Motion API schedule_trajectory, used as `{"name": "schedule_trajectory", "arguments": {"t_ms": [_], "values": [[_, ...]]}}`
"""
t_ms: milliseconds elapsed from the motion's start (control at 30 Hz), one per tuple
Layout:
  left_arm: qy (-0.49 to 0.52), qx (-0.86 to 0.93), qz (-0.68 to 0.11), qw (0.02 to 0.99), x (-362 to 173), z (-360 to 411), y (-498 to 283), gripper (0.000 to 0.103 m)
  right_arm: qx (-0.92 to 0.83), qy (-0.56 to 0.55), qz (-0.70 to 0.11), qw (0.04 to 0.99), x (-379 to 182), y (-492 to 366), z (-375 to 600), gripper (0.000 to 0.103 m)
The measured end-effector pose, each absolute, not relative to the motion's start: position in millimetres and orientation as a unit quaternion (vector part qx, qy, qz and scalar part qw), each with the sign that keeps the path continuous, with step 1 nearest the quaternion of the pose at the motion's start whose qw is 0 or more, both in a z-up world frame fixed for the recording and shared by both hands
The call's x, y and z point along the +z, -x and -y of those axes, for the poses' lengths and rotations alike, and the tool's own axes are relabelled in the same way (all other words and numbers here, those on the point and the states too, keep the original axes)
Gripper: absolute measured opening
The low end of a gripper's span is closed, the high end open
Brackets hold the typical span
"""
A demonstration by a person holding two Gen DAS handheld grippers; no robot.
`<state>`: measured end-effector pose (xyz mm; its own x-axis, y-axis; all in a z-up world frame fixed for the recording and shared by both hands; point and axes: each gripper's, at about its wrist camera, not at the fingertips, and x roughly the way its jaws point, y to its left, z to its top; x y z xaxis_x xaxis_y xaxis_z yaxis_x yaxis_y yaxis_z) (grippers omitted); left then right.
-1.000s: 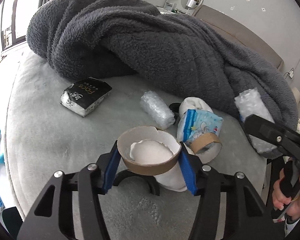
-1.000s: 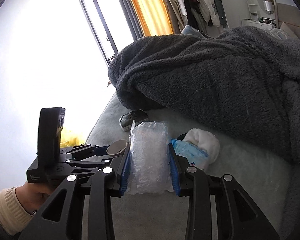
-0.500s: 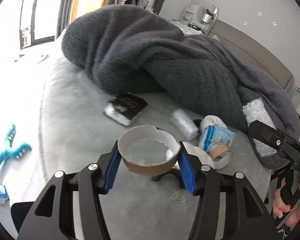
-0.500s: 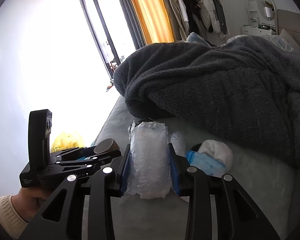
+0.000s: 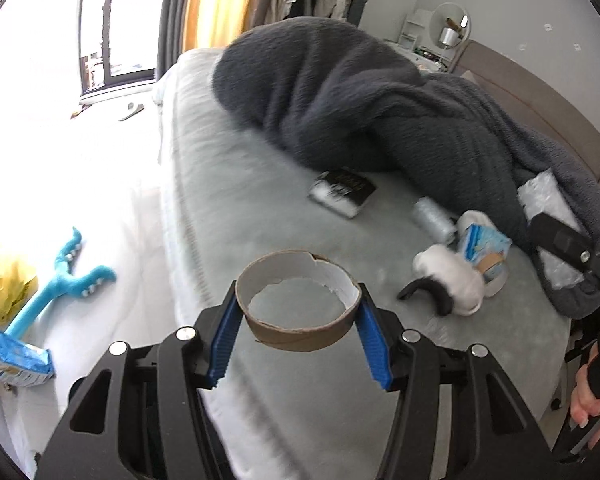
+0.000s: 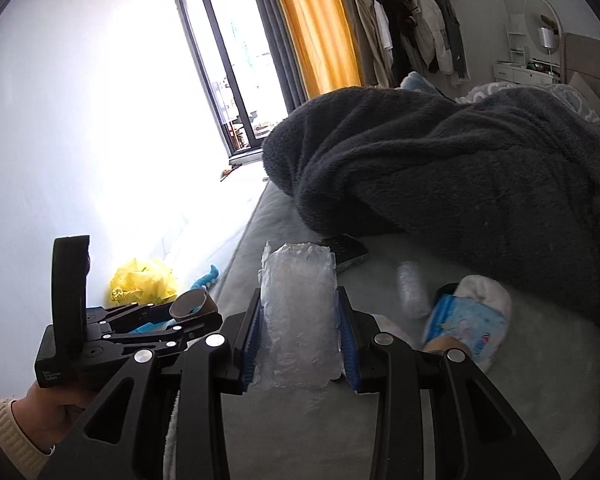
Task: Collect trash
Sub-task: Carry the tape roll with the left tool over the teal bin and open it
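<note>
Two pieces in hand: left gripper (image 5: 297, 316) pinching a cardboard ring (image 5: 297, 306), right gripper (image 6: 300, 334) clamping a bubble-wrap wad (image 6: 297, 312), both above the bed (image 5: 259, 216). Neither binned yet. Left lying: black packet (image 5: 343, 192), plastic roll (image 5: 432, 216), blue wrapper (image 5: 482, 240).

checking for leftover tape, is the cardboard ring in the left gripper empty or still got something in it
Empty. In the left wrist view the bed shows straight through the cardboard ring held in the left gripper.
</note>
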<state>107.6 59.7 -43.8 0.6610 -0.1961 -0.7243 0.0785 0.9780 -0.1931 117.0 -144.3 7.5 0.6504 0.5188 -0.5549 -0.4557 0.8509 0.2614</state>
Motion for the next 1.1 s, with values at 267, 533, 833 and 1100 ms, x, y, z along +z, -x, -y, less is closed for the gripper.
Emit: {"name": "schedule_trajectory", "arguments": {"t_ms": [267,533,833,1100], "values": [[0.068,-0.038,-0.434,0.898,-56,-96,-88,0.058,0.287,-0.029,-0.321,0.902,6,-105,100,0.035],[0.058,-0.015,-0.466,0.883,-77,-125,-79,0.058,0.310,-0.016,-0.334,0.890,-1,-103,58,0.035],[0.082,0.005,-0.533,0.842,-124,-171,-75,0.058,0.333,-0.004,-0.358,0.873,-12,-113,0,0.035],[0.106,0.017,-0.578,0.809,-148,-212,-64,0.058,0.362,0.029,-0.379,0.851,-35,-104,-56,0.035]]}}
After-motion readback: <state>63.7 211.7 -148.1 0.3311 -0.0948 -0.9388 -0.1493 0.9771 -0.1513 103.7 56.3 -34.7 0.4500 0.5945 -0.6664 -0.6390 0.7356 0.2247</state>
